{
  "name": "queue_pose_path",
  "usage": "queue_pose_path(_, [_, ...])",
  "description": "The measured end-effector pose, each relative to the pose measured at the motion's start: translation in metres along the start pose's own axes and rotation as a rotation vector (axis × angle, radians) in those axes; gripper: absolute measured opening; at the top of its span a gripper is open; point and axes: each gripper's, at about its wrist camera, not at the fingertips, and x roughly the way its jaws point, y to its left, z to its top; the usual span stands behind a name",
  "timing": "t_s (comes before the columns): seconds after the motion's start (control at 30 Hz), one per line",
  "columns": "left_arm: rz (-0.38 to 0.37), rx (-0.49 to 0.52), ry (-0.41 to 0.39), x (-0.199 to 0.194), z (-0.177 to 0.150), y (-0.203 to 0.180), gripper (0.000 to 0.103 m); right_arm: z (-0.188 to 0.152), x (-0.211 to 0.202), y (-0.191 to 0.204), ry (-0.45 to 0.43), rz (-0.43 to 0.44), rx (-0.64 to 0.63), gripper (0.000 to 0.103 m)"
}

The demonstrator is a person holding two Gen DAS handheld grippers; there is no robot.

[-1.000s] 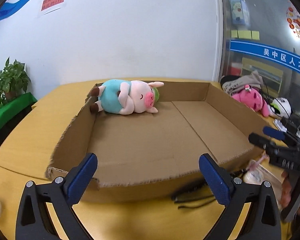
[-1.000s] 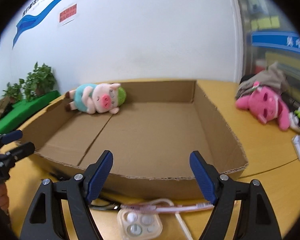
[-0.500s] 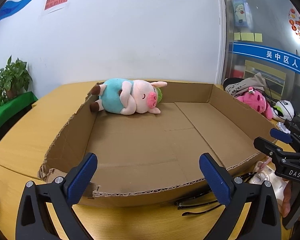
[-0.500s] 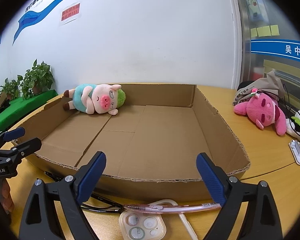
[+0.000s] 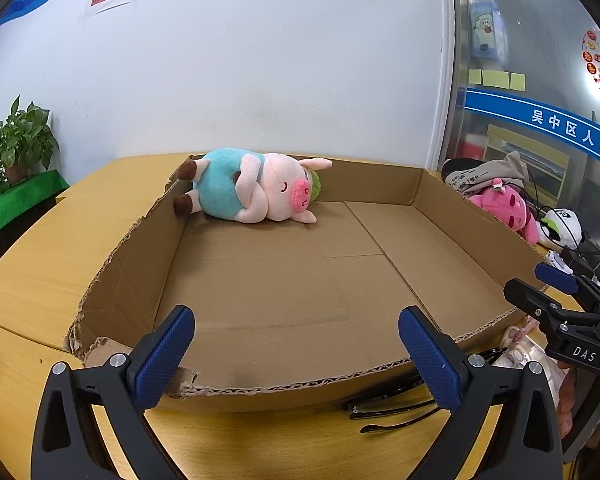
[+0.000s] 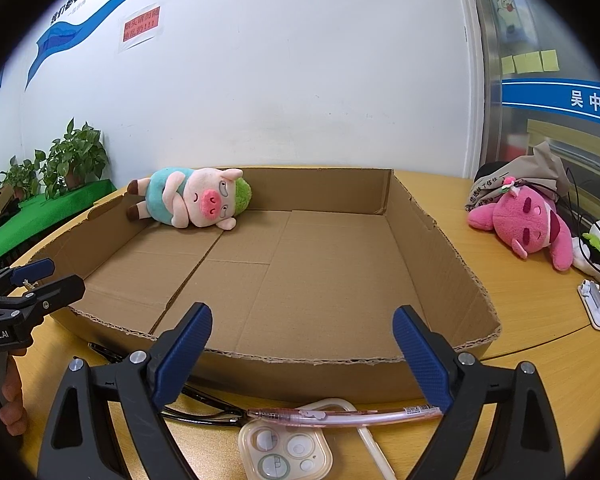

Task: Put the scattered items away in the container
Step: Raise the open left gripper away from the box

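Observation:
A shallow cardboard box (image 5: 260,394) (image 6: 432,240) lies on the wooden table. A plush pig in a teal shirt (image 5: 252,192) (image 6: 188,202) lies in its far left corner. In front of the box's near wall lie black glasses (image 5: 392,408) (image 6: 204,408), a pink pen (image 6: 340,414) and a clear phone case (image 6: 284,454). My left gripper (image 5: 296,354) is open and empty over the near wall. My right gripper (image 6: 302,350) is open and empty above the pen and case; it also shows in the left wrist view (image 5: 556,300).
A pink plush (image 6: 528,226) (image 5: 504,208), a panda plush (image 6: 598,248), a grey bag (image 6: 532,172) and a white clip (image 6: 598,306) lie on the table right of the box. Potted plants (image 6: 72,160) stand at the left by the wall.
Both grippers have risen and drawn back a little, so the box shows from higher up. Both stay open and empty. Nothing on the table moved.

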Motion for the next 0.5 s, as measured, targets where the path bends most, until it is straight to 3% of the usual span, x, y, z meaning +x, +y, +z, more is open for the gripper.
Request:
queue_pose_path(0.17, [-0.001, 0.021, -0.002, -0.004, -0.001, -0.002, 0.103, 0.0, 0.001, 0.001, 0.001, 0.001, -0.003, 0.093])
queue_pose_path(0.3, [-0.007, 0.056, -0.056, -0.022, -0.002, -0.005, 0.103, -0.001, -0.003, -0.002, -0.006, 0.025, 0.001, 0.093])
queue_pose_path(0.5, [-0.085, 0.031, -0.046, -0.025, 0.001, -0.007, 0.103, 0.0, -0.05, -0.018, -0.095, 0.056, 0.009, 0.094])
